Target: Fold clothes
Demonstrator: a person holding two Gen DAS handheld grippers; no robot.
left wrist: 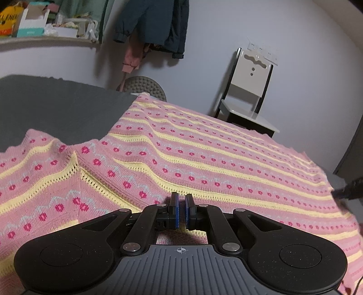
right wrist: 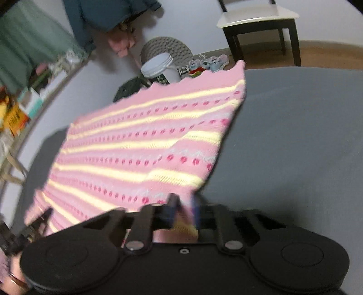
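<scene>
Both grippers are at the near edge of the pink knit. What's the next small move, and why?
Probably carry the right gripper toward the far scalloped hem. Its fingers appear shut on the pink knit sweater, though the view is blurred. The left gripper is nearly closed with a narrow gap; no cloth shows in it, so grip there first. The sweater lies flat on the grey bed.

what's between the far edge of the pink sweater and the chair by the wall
In the right wrist view, bare grey surface and then wood floor lie between the pink sweater and the chair. Nothing else shows there.
</scene>
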